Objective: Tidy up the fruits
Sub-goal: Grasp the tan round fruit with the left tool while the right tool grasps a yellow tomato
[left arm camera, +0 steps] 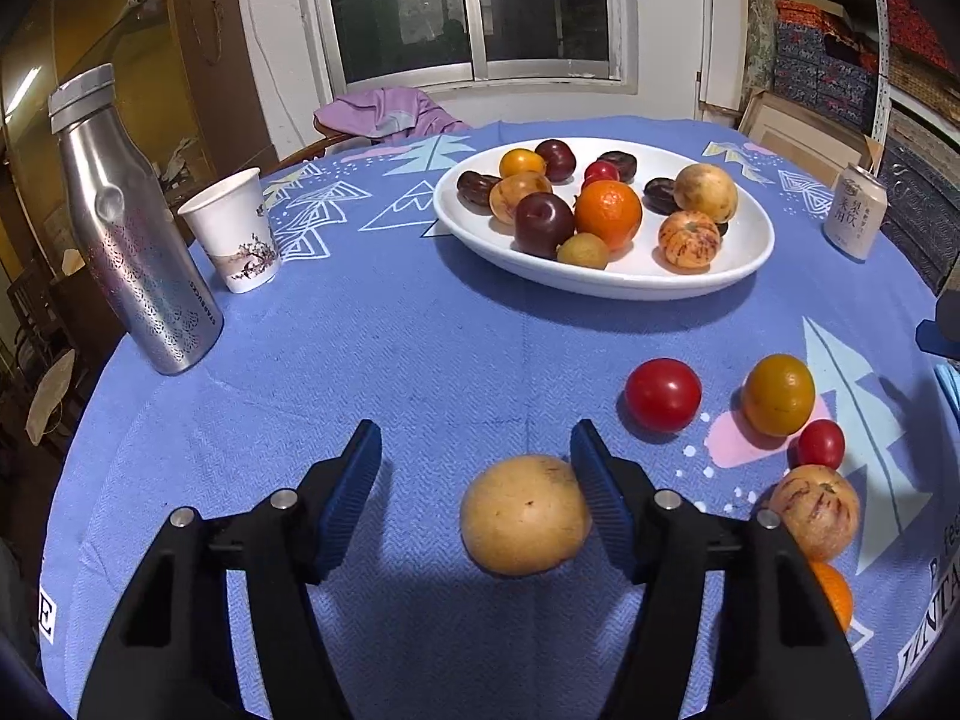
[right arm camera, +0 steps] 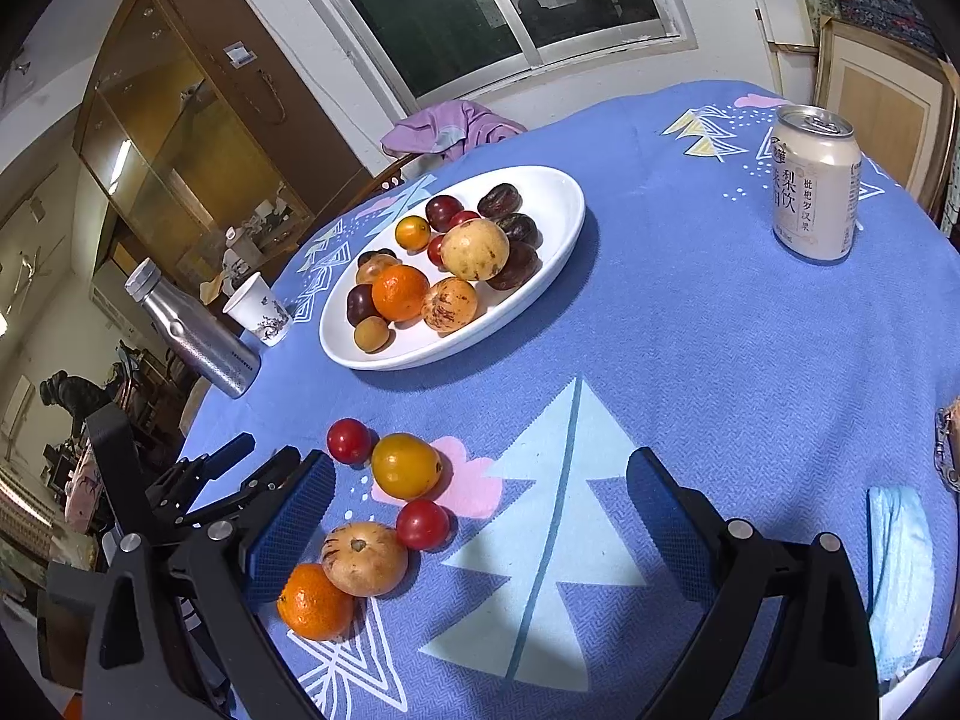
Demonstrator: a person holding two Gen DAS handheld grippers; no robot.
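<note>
Between my left gripper's (left arm camera: 474,468) parted pads lay a tan fruit (left arm camera: 524,514), touching only the three-o'clock pad; my right gripper (right arm camera: 480,498) gaped over blue cloth (right arm camera: 690,330).

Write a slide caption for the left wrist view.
Left gripper straddles a tan round fruit on the blue tablecloth, white plate of fruit beyond.

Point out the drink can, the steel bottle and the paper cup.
drink can (right arm camera: 816,186), right wrist view, middle of its printed side
steel bottle (left arm camera: 135,240), left wrist view, mid body
paper cup (left arm camera: 234,234), left wrist view, outer wall
</note>
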